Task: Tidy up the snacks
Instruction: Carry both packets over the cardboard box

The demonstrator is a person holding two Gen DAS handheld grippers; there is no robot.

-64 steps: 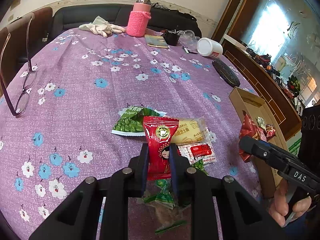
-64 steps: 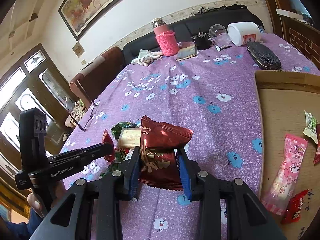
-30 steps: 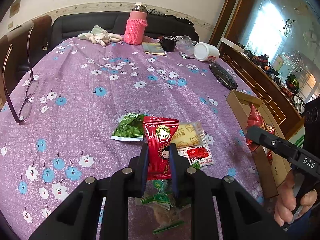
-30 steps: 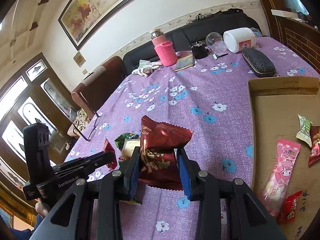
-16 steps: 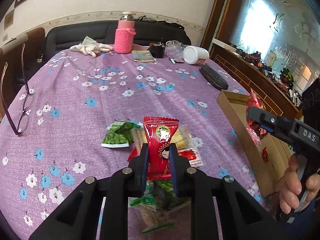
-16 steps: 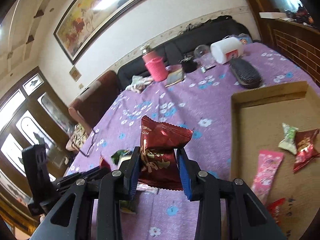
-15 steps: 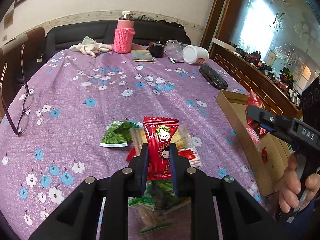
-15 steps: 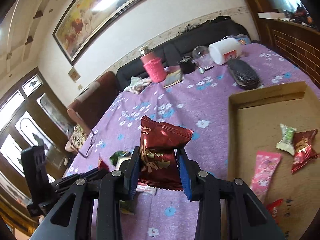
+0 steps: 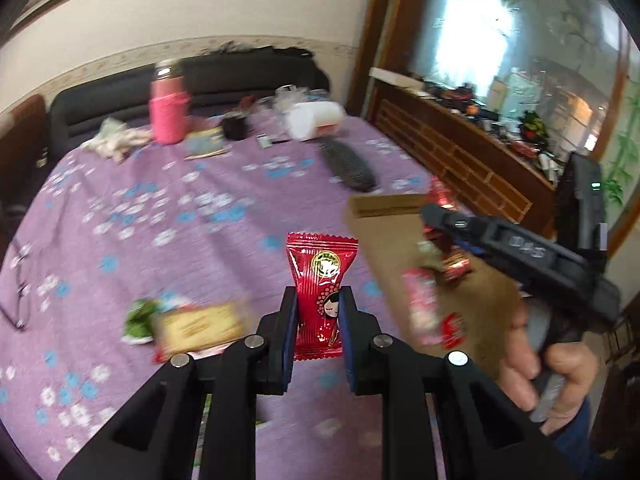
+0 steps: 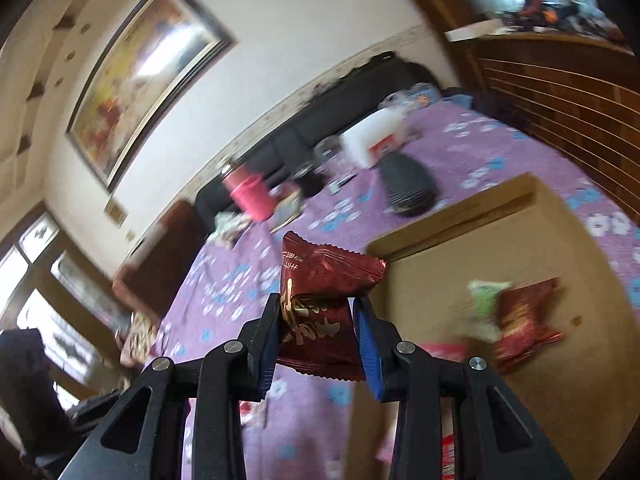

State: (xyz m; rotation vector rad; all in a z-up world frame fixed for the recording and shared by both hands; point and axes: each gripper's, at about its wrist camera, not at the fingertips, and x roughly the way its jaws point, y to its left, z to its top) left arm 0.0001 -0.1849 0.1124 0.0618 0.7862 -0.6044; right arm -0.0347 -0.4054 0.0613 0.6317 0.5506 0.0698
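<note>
1. table (image 9: 168, 208) under a purple cloth with blue and white flowers fills most of both views; both views are blurred
2. cardboard box (image 10: 460, 216), open and shallow, sits on the table's right side; in the right wrist view its near corner lies just beyond my right fingers
3. my right gripper (image 10: 320, 332) is clamped on a dark red snack packet (image 10: 324, 292), held upright above the table edge of the box; from the left wrist view the same gripper (image 9: 434, 212) reaches over the box, a hand (image 9: 548, 368) on its handle
4. my left gripper (image 9: 318, 320) is closed tight on a bright red candy packet (image 9: 320, 284) with a girl's face printed on it, held upright above the cloth, just left of the box
5. black case (image 9: 348, 164) lies on the cloth beyond the box's far wall, a white jar (image 9: 316, 120) on its side further back
6. pink bottle (image 9: 168, 112) stands at the far end of the table
7. loose snacks remain on the cloth left of my left fingers: a yellow packet (image 9: 200, 324) and a green packet (image 9: 140, 316) touching it
8. inside the box: a red packet (image 10: 524, 320), a green sweet (image 10: 486, 304) against it, a pink packet (image 9: 420, 304) nearer me
</note>
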